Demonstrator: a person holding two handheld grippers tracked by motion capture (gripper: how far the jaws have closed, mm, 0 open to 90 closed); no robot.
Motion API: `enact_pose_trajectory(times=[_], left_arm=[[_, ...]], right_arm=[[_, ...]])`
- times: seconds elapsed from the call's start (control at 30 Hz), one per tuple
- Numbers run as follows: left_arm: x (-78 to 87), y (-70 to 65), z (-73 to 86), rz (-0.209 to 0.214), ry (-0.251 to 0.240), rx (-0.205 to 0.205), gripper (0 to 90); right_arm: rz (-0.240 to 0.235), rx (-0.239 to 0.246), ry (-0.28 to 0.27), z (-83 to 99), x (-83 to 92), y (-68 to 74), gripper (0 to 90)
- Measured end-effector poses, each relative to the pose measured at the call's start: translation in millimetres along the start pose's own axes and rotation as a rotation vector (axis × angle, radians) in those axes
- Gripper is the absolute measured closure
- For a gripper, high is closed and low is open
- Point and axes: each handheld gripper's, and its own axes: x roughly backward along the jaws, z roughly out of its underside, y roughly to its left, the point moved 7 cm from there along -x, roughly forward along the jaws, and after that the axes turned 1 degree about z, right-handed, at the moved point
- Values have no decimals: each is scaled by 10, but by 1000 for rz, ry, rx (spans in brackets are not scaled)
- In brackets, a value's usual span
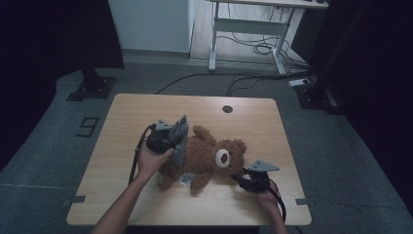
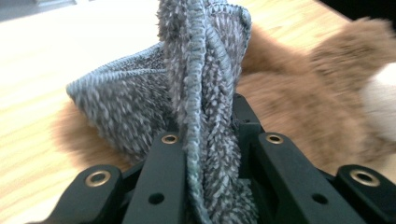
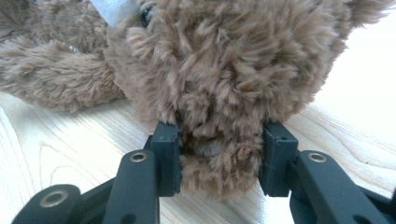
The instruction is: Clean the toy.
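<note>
A brown teddy bear (image 1: 209,157) lies on its back across the wooden table (image 1: 146,112), head toward the right. My left gripper (image 1: 171,135) is over the bear's belly, shut on a grey fluffy cloth (image 1: 180,132) that drapes down onto the bear. In the left gripper view the cloth (image 2: 201,70) is pinched between the two jaws of the left gripper (image 2: 205,140), with the bear's fur (image 2: 299,102) behind it. My right gripper (image 1: 242,176) is at the bear's head. In the right gripper view the right gripper (image 3: 219,144) is shut on a tuft of the bear (image 3: 224,60), at its head.
A white tag (image 1: 187,179) lies by the bear's leg. The table has a round cable hole (image 1: 227,108) at the back. On the floor beyond it are a white desk frame (image 1: 253,29), cables (image 1: 253,48) and black stand bases (image 1: 92,87).
</note>
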Motion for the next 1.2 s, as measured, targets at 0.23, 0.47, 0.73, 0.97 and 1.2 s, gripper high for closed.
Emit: enact_pose_trajectory(times=[0.23,0.47,0.73,0.97,1.2], left_arm=[[131,253,143,-45,7,41,789],[274,-5,-91,-5,-45,-12,788],[66,-583,-390,112,-59,-71,787],[-339,-836,-291,106,23,-132,780],[-392,-762,-93,169,23,-79,794]], right_arm=[[0,-1,0,0,-1,1,579],[4,-2,5,2,-4,-1,580],[7,2,5,0,-5,-5,578],[10,9,6,2,-4,-8,574],[23,16,13,5,-5,-18,544]])
